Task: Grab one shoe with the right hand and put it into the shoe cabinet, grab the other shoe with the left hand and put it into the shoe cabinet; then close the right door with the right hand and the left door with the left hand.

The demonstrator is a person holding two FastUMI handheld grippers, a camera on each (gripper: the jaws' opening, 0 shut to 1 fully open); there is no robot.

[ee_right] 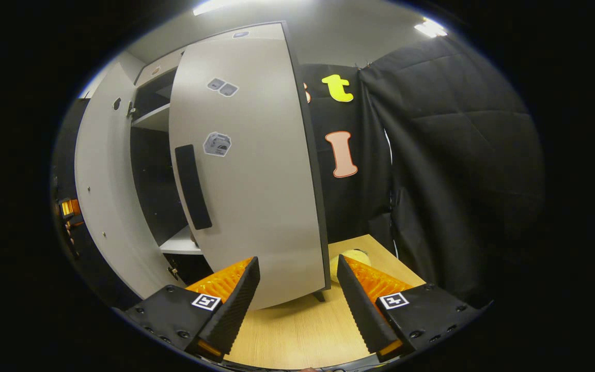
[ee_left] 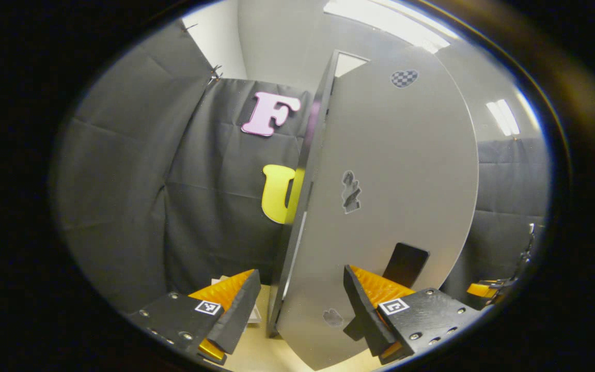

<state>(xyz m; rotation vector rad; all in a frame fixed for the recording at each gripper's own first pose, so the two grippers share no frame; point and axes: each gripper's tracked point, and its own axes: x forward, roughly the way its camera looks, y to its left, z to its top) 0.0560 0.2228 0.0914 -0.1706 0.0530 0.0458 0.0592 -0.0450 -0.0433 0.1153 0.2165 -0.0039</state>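
In the left gripper view the cabinet's grey left door stands close in front, outer face towards me, with its dark handle low down. My left gripper is open just before that face, nothing between its fingers. In the right gripper view the grey right door with its dark handle stands partly swung in. The left door is swung wide open beside it. Between them shows the dark cabinet inside with a pale shelf. My right gripper is open and empty below the right door.
A wooden tabletop carries the cabinet. A yellow object lies behind the right door's lower corner. Black cloth walls close in on both sides. The other gripper shows far off at the right edge and at the left edge.
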